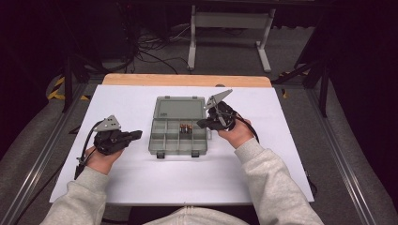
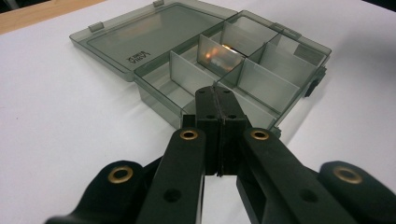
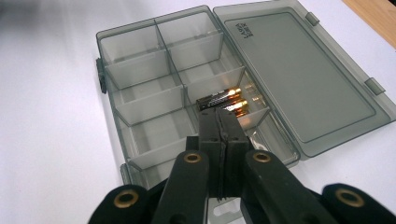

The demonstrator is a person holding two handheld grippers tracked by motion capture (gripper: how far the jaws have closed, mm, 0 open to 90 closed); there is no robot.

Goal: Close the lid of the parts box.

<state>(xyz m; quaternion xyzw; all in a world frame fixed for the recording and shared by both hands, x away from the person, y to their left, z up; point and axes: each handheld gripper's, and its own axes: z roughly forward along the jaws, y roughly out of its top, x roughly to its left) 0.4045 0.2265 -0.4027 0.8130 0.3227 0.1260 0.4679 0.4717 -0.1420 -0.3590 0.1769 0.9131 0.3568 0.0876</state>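
Both jaws were pressed together, empty: the left hand-held gripper [image 1: 136, 135] just beside the open box [image 1: 180, 125], the right hand-held gripper [image 1: 202, 124] over its batteries [image 3: 223, 102].

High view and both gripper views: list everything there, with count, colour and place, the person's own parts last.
Box: one, smoky clear grey, mid-table, lid open flat on the far side, divided into compartments.
Batteries: two, black and copper, side by side in one compartment next to the lid hinge.
Sheet: one, white, covering the table.
Table: one, wood edge showing at the far side.
Stand: one, white, on the floor beyond the table.
Cables: several, black, on the floor at the far left.
Left gripper: one, black, left of the box, jaws shut on nothing.
Right gripper: one, black, at the box's right edge, jaws shut on nothing.
Sleeves: two, light grey, at the near edge.
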